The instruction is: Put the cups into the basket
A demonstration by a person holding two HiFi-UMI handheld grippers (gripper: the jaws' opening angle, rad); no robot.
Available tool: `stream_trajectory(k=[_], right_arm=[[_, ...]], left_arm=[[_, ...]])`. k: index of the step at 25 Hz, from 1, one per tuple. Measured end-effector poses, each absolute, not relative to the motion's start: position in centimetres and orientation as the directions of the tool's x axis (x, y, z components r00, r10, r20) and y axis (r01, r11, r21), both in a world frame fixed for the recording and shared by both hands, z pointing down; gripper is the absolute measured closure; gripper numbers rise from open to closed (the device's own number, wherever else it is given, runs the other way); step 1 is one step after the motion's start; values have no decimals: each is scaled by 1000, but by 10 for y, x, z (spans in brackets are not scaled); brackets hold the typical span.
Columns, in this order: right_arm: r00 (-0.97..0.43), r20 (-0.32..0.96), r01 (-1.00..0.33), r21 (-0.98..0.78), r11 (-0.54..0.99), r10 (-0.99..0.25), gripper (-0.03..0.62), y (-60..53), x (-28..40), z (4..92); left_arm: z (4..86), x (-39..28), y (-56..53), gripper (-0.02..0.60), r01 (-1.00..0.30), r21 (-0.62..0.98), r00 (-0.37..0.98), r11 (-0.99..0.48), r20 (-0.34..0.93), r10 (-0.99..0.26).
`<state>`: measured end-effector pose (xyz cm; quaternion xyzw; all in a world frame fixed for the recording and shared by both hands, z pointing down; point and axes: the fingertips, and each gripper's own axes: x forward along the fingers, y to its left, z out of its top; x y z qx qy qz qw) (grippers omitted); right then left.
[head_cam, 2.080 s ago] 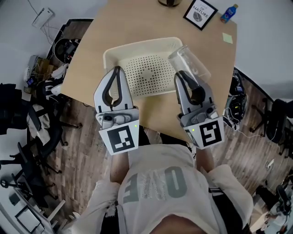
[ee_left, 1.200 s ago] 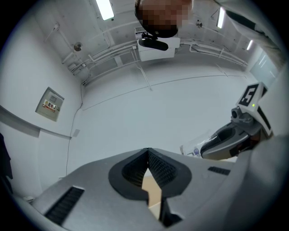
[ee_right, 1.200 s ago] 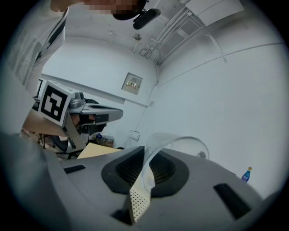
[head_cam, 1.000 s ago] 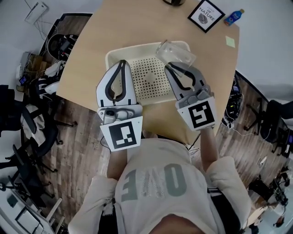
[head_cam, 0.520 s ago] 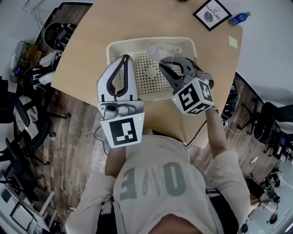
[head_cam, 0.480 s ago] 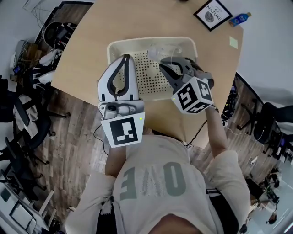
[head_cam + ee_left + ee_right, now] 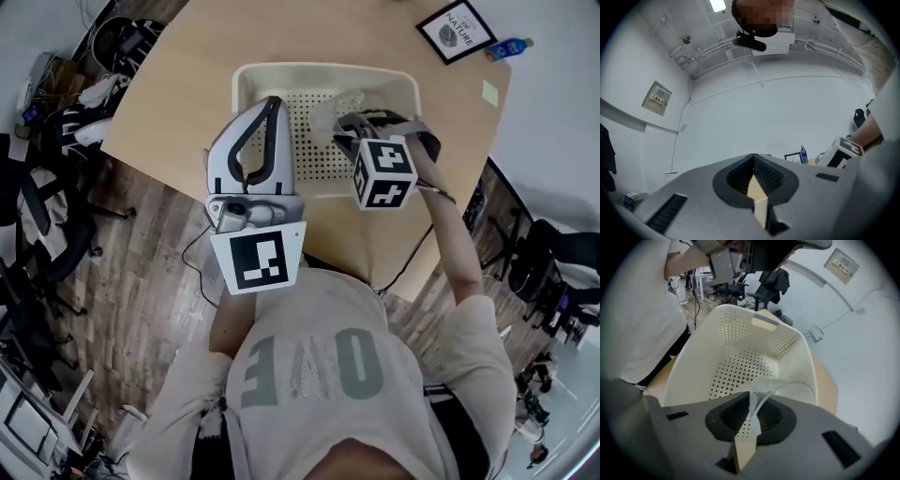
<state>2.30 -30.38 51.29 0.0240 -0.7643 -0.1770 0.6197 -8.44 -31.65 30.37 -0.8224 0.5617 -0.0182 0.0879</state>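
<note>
A clear plastic cup (image 7: 327, 110) hangs inside the cream perforated basket (image 7: 246, 82) at its right side. My right gripper (image 7: 341, 122) is shut on the cup's rim and tilts down over the basket. In the right gripper view the thin cup wall (image 7: 761, 384) is pinched between the jaws of the right gripper (image 7: 753, 401), with the basket's floor (image 7: 736, 366) below. My left gripper (image 7: 271, 101) is held above the basket's left half, shut and holding nothing. In its own view the left gripper (image 7: 753, 159) points up at a white wall.
The basket stands on a wooden table (image 7: 178, 84). A framed picture (image 7: 457, 27), a blue bottle (image 7: 507, 47) and a green sticky note (image 7: 490, 91) lie at the far right corner. Office chairs (image 7: 37, 216) and cables crowd the floor at left.
My right gripper has swung left and tipped downward, which carried the cup from above the basket's right rim to inside it. The left gripper has stayed over the basket's left half.
</note>
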Motion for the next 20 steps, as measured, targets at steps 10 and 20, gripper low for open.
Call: stream_trajectory(k=[10, 20], right_arm=[[-20, 980, 439, 187, 879, -198, 565, -296, 30, 566], [4, 982, 428, 169, 888, -189, 563, -289, 27, 583]], left_arm=[[314, -94, -314, 574, -931, -120, 352, -343, -60, -934], [318, -102, -310, 574, -938, -112, 337, -329, -59, -940]])
